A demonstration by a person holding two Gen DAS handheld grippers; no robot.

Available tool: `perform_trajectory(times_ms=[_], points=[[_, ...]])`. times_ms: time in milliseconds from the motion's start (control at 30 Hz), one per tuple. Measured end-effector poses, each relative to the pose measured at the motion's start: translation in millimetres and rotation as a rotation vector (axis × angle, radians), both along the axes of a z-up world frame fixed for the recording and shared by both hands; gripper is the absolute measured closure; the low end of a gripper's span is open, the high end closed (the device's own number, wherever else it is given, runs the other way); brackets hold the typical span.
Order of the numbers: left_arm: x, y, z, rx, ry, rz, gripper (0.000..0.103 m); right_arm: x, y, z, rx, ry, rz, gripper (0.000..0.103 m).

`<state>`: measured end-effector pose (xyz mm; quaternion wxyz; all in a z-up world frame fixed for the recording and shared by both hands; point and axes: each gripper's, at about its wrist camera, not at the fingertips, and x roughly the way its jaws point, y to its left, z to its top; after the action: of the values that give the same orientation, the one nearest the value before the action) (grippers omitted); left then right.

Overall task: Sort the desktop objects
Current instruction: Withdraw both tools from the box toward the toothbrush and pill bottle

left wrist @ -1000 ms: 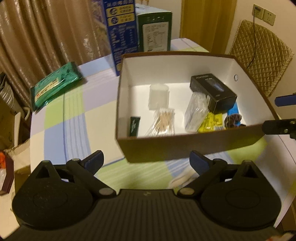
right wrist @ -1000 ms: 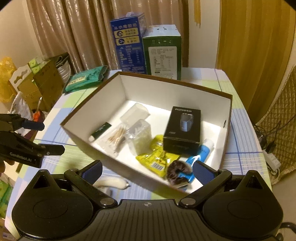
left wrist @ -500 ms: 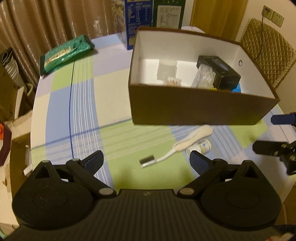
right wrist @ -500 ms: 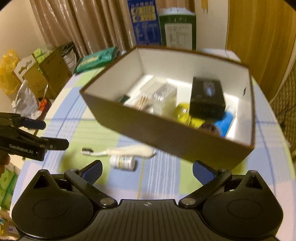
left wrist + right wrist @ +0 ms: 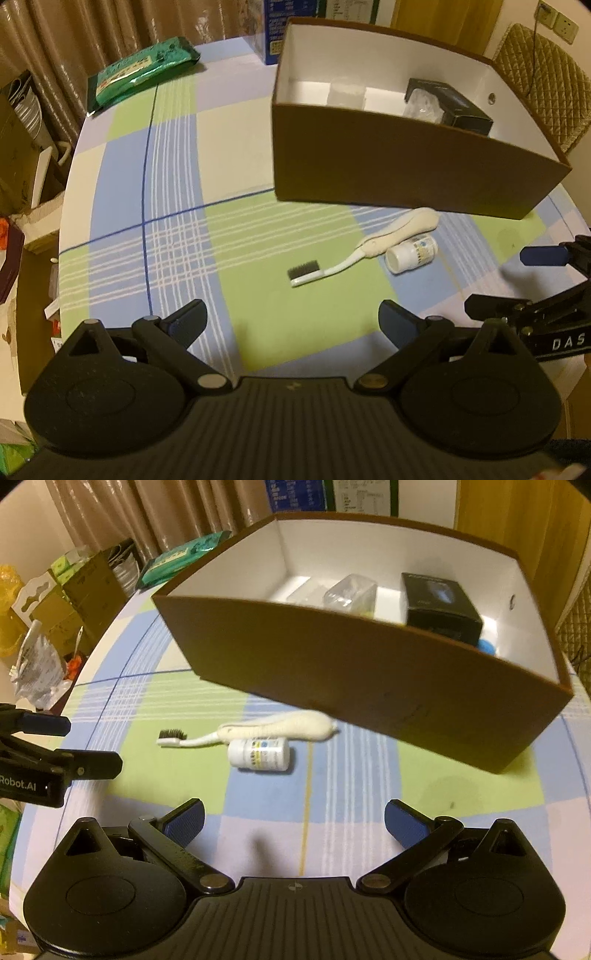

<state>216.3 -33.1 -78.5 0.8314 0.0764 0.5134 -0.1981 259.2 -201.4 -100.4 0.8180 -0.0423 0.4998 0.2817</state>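
A white toothbrush (image 5: 364,249) (image 5: 258,730) with dark bristles lies on the checked tablecloth just in front of a brown box (image 5: 406,173) (image 5: 369,672). Touching it lies a small white bottle (image 5: 410,254) (image 5: 258,754) on its side. Inside the box I see a black carton (image 5: 452,107) (image 5: 439,605) and clear plastic packs (image 5: 349,594). My left gripper (image 5: 291,319) is open and empty, short of the toothbrush. My right gripper (image 5: 293,821) is open and empty, short of the bottle. Each gripper shows at the edge of the other's view.
A green packet (image 5: 142,72) lies at the table's far left. Blue and green cartons (image 5: 332,494) stand behind the box. Cardboard boxes and bags (image 5: 55,605) sit on the floor to the left. A padded chair (image 5: 543,85) stands at the right.
Both grippers have pulled back and down from above the box toward the table's near side. The toothbrush and bottle now lie in full view; both grippers stayed open.
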Motion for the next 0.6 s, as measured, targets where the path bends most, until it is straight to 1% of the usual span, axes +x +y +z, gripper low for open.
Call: perform_trajectory(times_ms=[133, 300, 333, 400, 433, 600], points=[[2.7, 6.4, -5.1, -0.002, 0.014, 0.009, 0.005, -1.9, 6.7, -7.7, -0.003, 0.01, 0.0, 0.002], [7.9, 12.6, -10.3, -0.003, 0.023, 0.017, 0.005, -0.9, 14.0, -13.5, 0.007, 0.001, -0.012, 0.002], [8.9, 13.1, -11.6, -0.003, 0.025, 0.018, 0.005, -0.1, 16.0, -14.8, 0.007, 0.005, -0.003, 0.004], [11.8, 14.1, -14.5, -0.006, 0.03, 0.018, 0.005, 0.3, 21.0, -16.9, -0.003, -0.002, 0.011, 0.012], [13.2, 14.5, -16.0, -0.008, 0.032, 0.018, 0.005, 0.5, 23.3, -18.1, -0.005, -0.006, 0.017, 0.018], [19.5, 14.6, -22.3, -0.009, 0.04, 0.021, 0.005, 5.1, 33.6, -24.9, -0.004, -0.014, 0.023, 0.027]])
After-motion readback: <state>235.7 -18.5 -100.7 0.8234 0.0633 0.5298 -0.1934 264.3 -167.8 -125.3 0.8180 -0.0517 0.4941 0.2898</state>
